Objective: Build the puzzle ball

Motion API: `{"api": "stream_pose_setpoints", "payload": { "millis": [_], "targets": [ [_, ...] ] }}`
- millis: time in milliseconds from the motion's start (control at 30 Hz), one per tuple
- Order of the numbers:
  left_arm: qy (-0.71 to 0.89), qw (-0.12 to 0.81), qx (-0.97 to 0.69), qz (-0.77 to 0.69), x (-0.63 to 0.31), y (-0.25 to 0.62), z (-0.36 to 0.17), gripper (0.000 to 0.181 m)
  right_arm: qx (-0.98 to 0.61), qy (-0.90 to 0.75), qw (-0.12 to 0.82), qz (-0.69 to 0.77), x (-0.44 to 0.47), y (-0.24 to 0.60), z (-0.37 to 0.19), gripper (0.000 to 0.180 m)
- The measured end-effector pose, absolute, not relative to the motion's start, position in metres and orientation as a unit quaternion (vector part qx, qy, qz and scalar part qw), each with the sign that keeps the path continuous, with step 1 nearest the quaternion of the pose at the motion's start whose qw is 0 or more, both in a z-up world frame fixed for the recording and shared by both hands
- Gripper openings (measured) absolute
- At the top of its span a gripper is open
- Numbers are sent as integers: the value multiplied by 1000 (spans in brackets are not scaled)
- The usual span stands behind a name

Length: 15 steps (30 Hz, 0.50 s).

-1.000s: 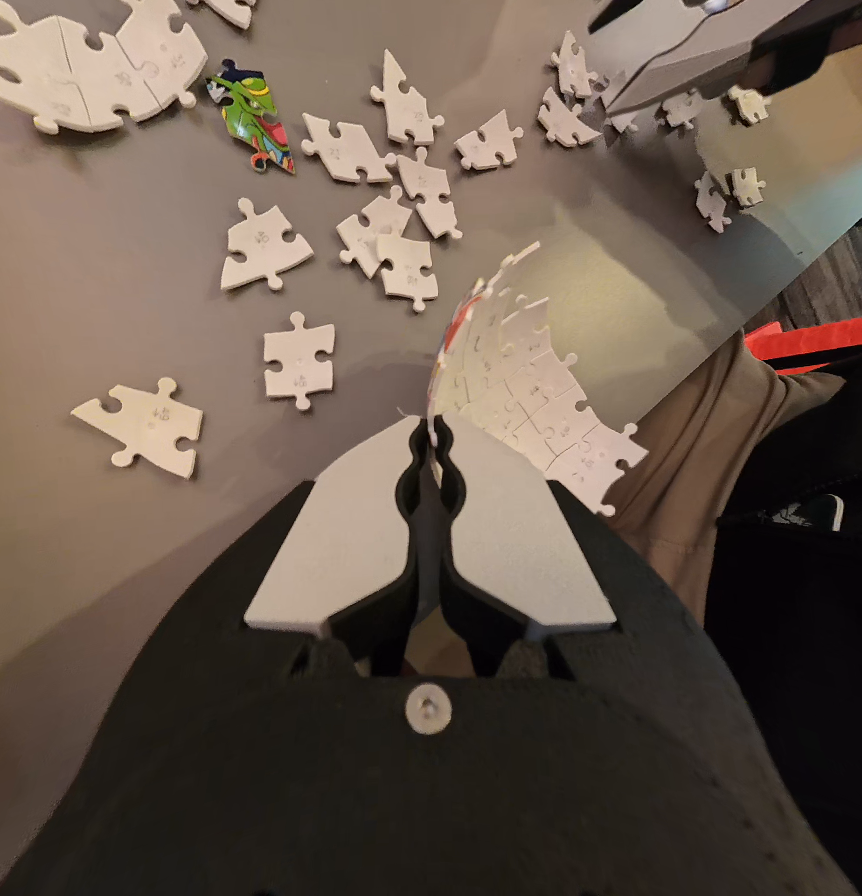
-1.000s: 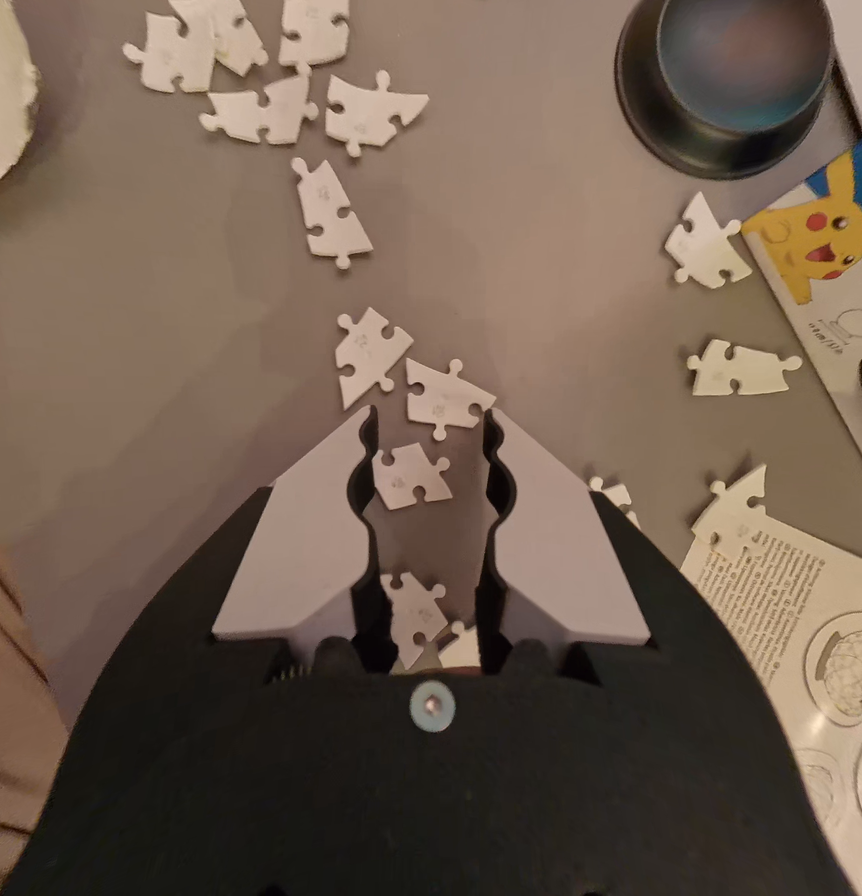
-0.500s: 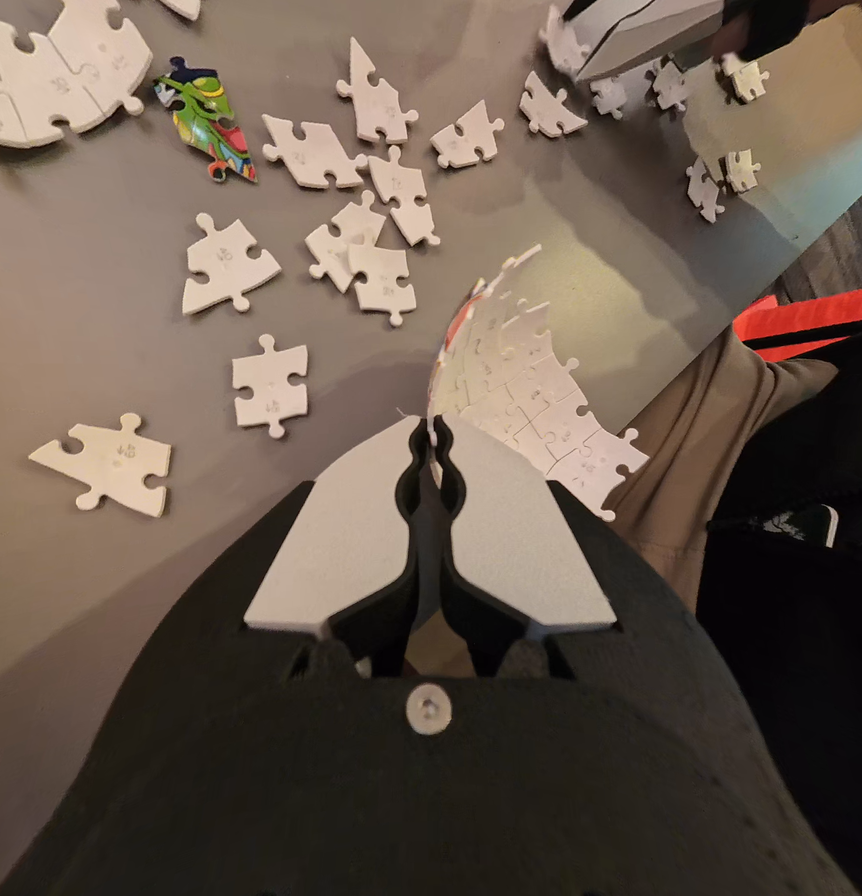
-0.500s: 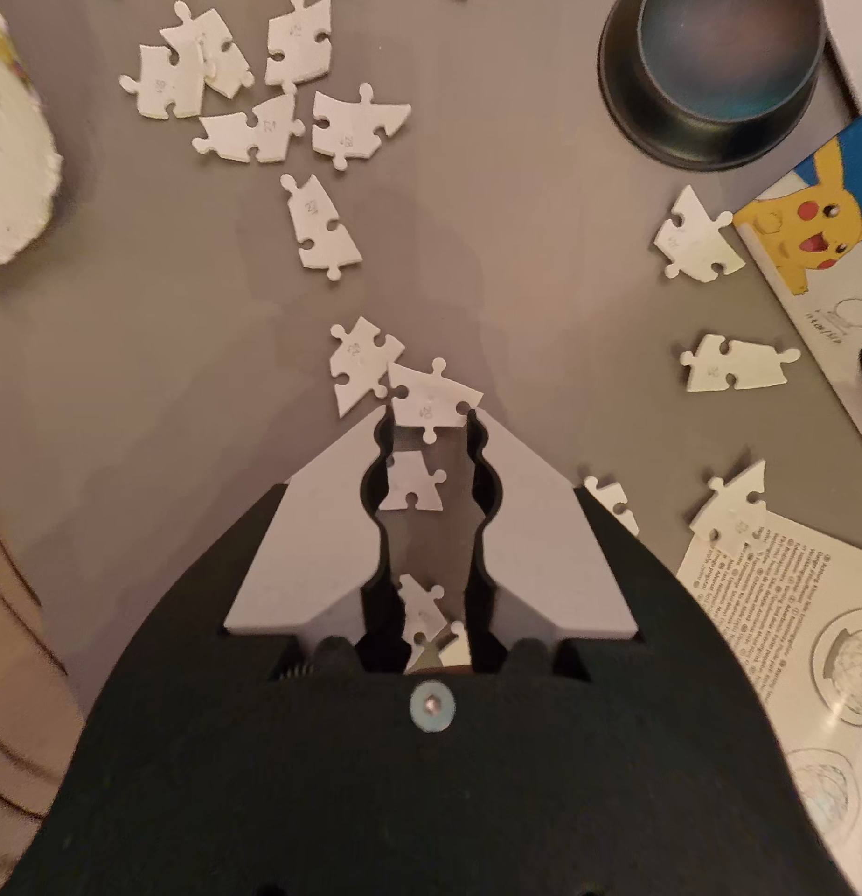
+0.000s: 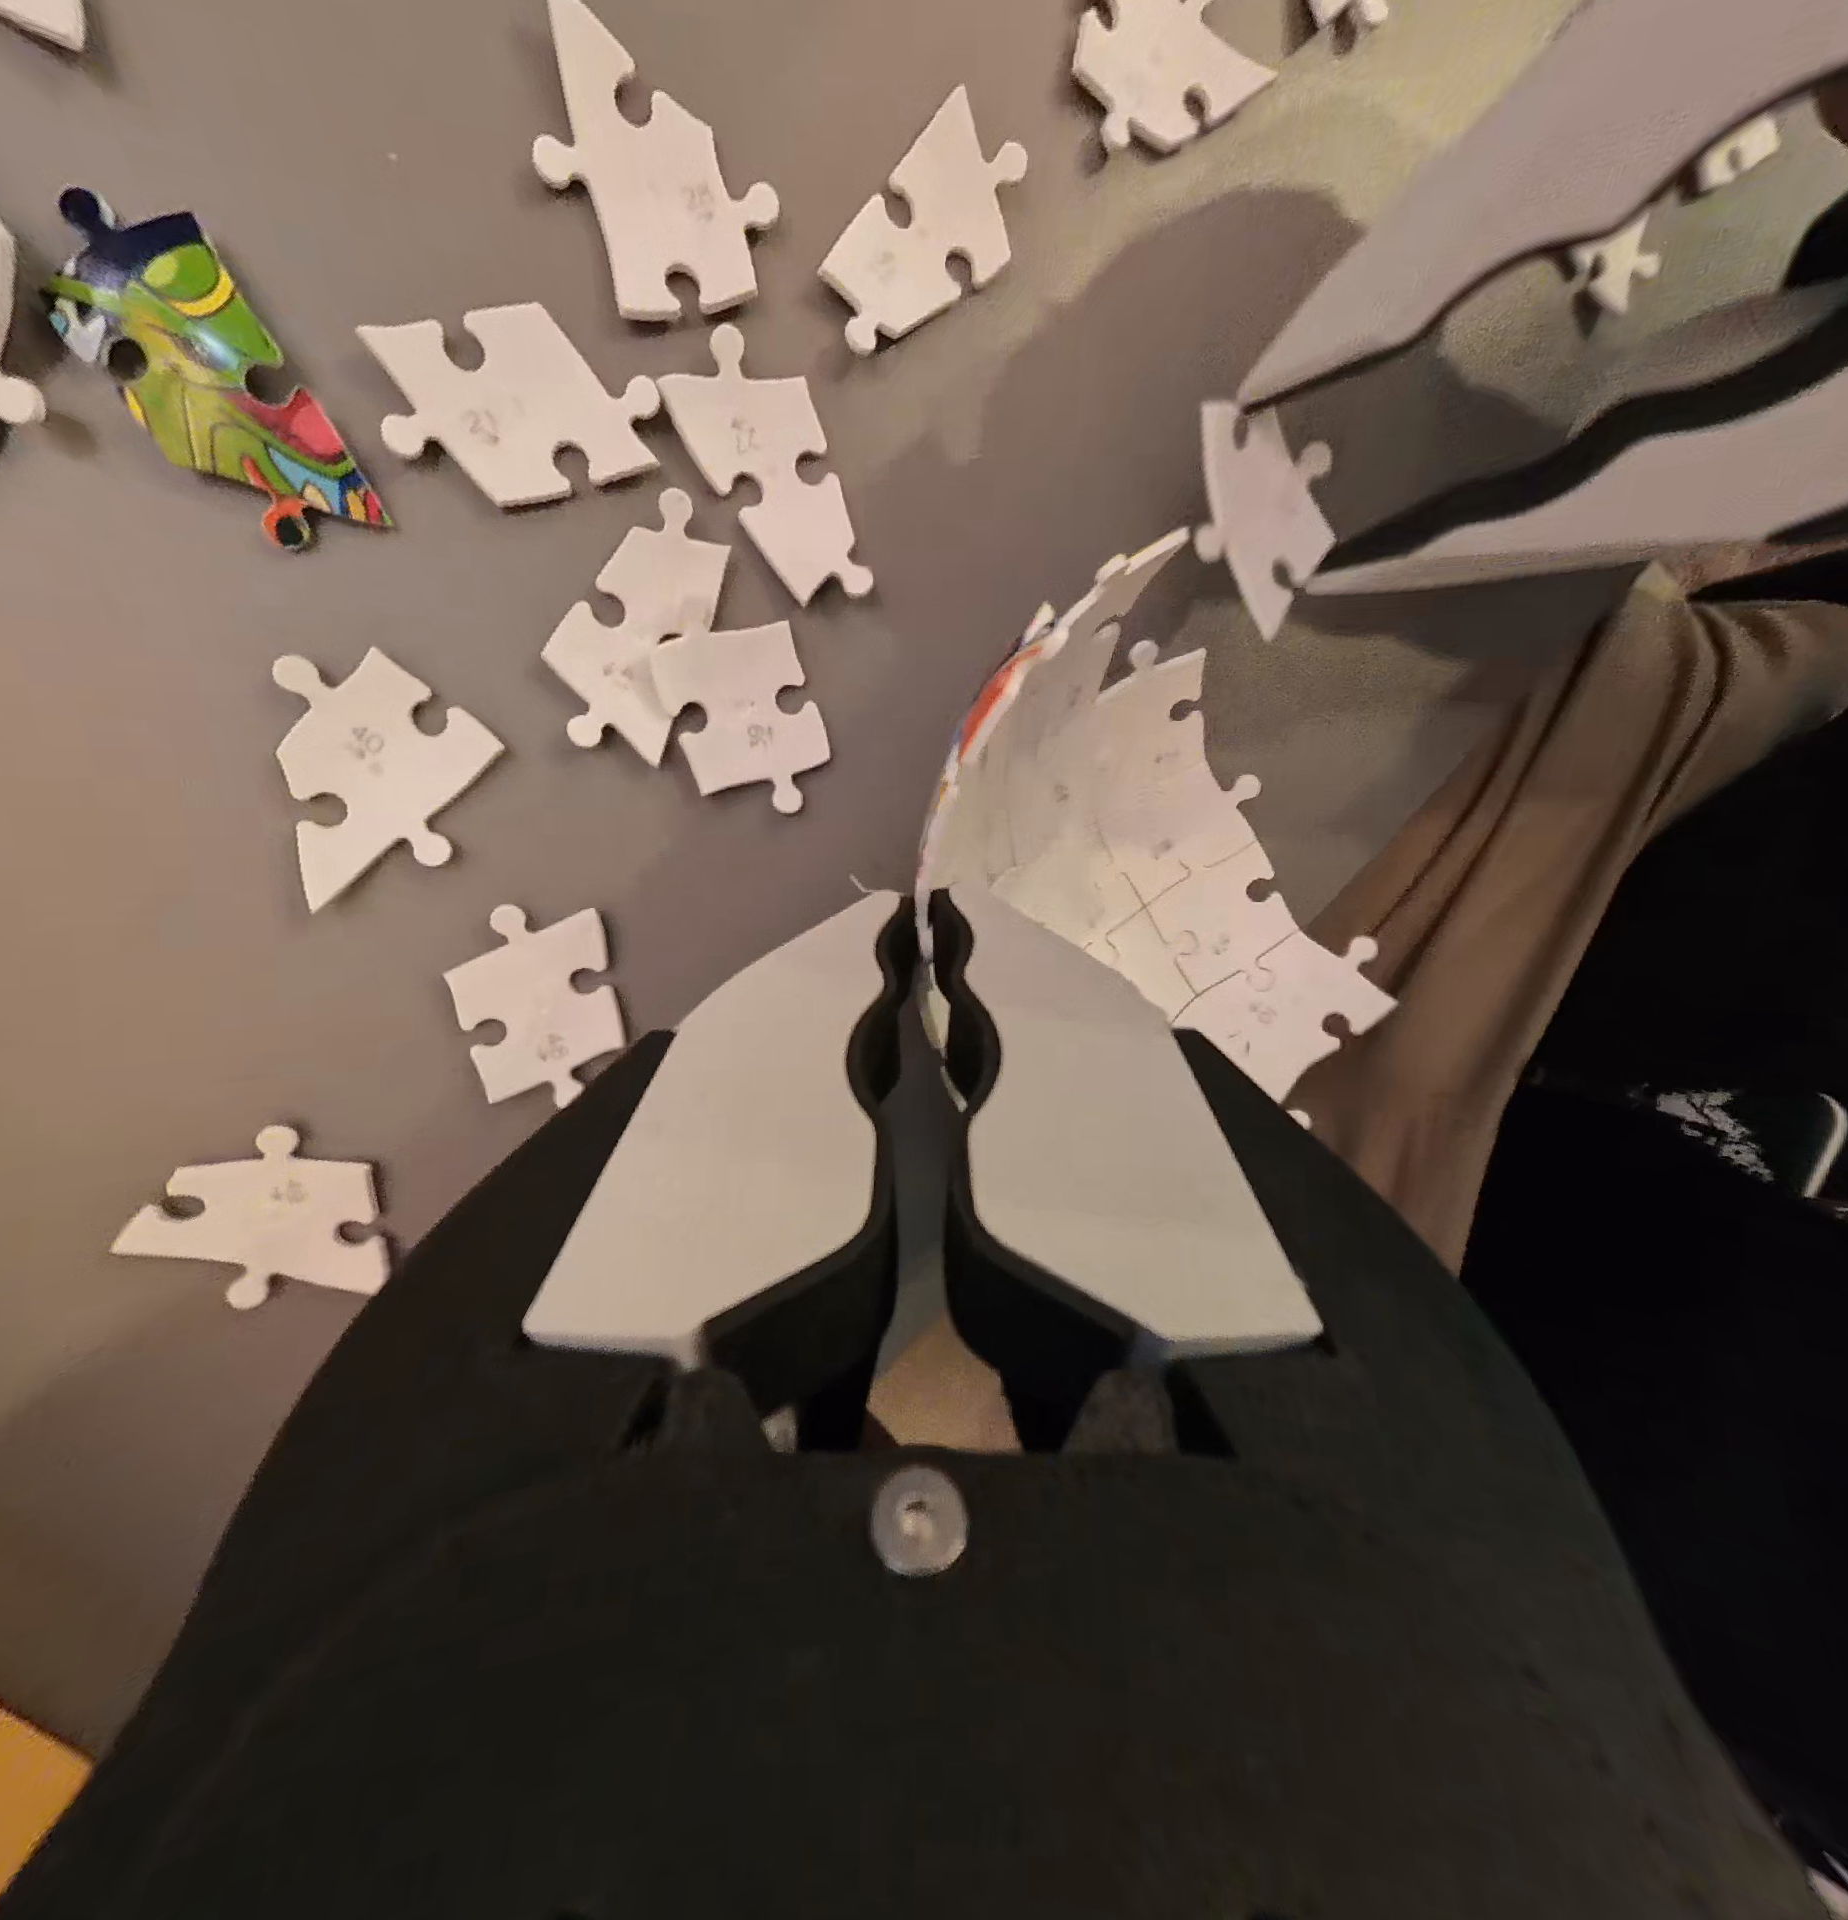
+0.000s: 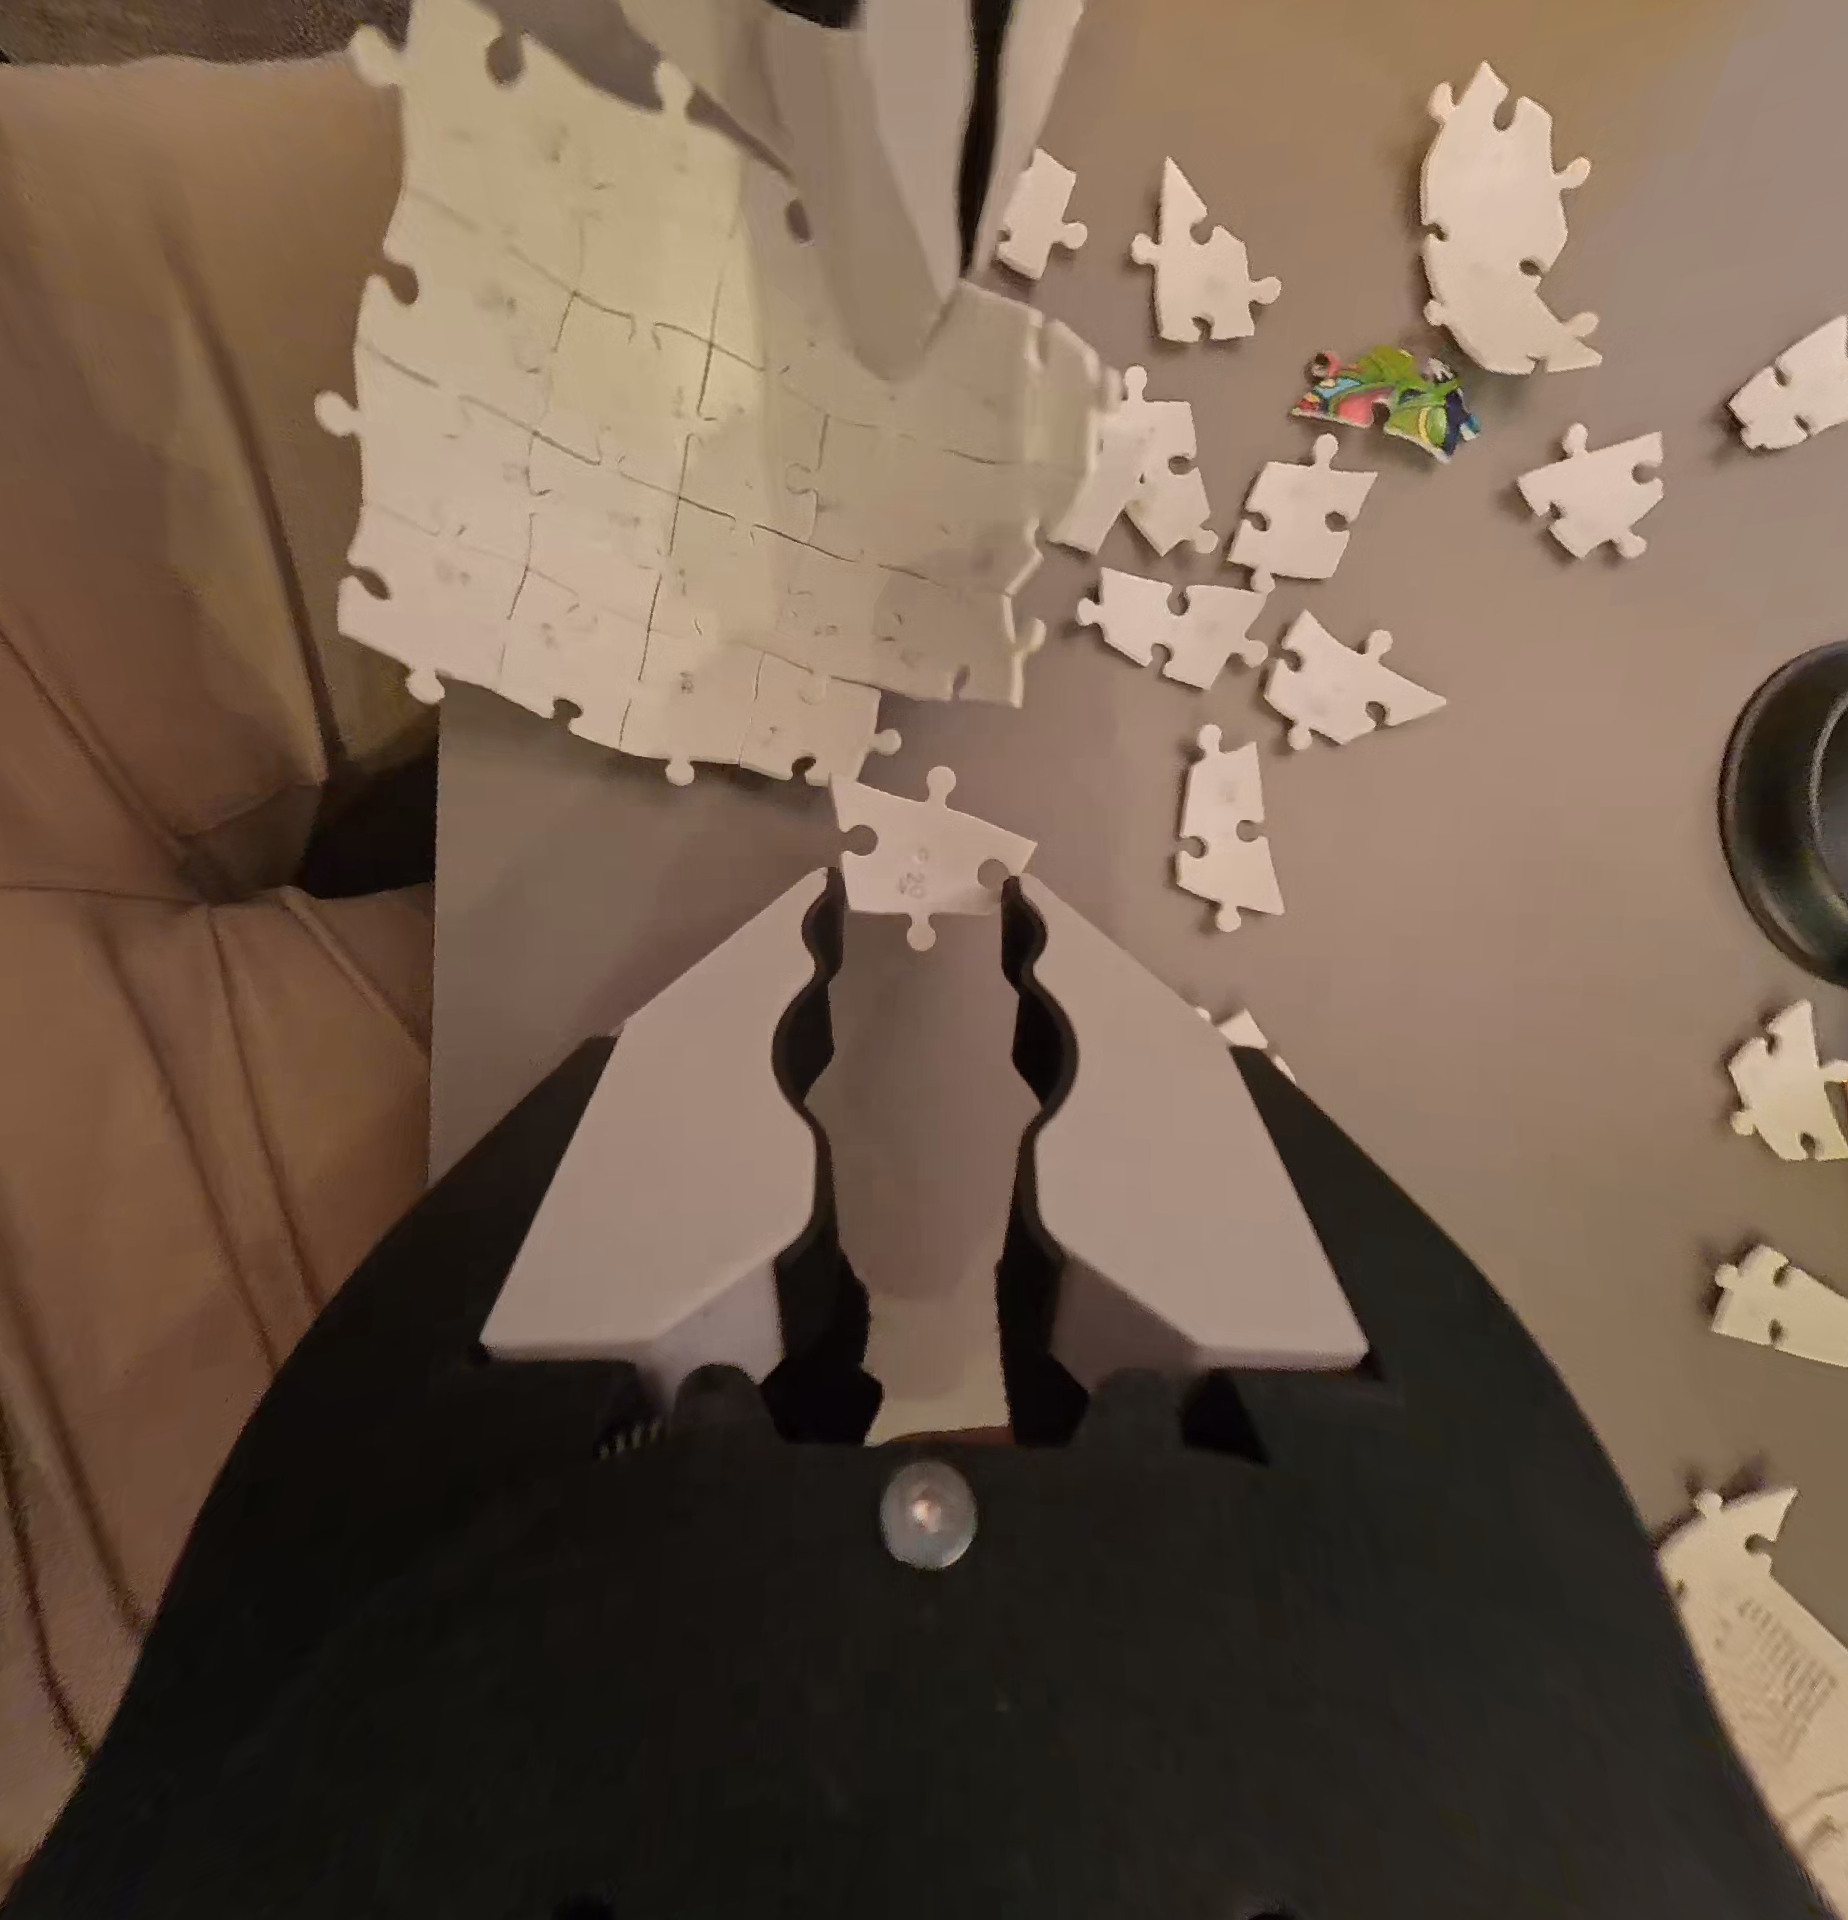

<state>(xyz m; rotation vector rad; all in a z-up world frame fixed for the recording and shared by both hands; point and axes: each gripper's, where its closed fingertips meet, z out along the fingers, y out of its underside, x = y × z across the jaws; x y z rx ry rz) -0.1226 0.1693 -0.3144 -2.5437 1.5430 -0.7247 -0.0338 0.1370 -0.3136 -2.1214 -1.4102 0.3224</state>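
The left wrist view looks steeply down along the left gripper (image 5: 922,914) at the grey table (image 5: 120,935), quite near. The right wrist view looks down along the right gripper (image 6: 920,883) from the opposite side, it seems. Both views share the curved puzzle section (image 5: 1128,831) (image 6: 671,468), the colourful piece (image 5: 213,364) (image 6: 1393,400) and each other's gripper far ahead.

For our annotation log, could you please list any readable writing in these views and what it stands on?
I will not quote writing; these bear it.
The puzzle piece in the right gripper: a small printed mark.
The loose pieces: faint marks, mostly blurred.
The printed sheet: tiny print, unreadable.
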Motion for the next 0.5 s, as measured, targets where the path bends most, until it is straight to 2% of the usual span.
{"api": "stream_pose_setpoints", "payload": {
  "millis": [300, 500],
  "targets": [
    [527, -30, -827, -192, -107, 175, -314, 3, -801, -507, 307, 86, -39, 139, -314, 29],
    [516, -49, -834, -192, -99, 175, -316, 3, -821, -487, 291, 67, -36, 140, -325, 29]
  ]
}}
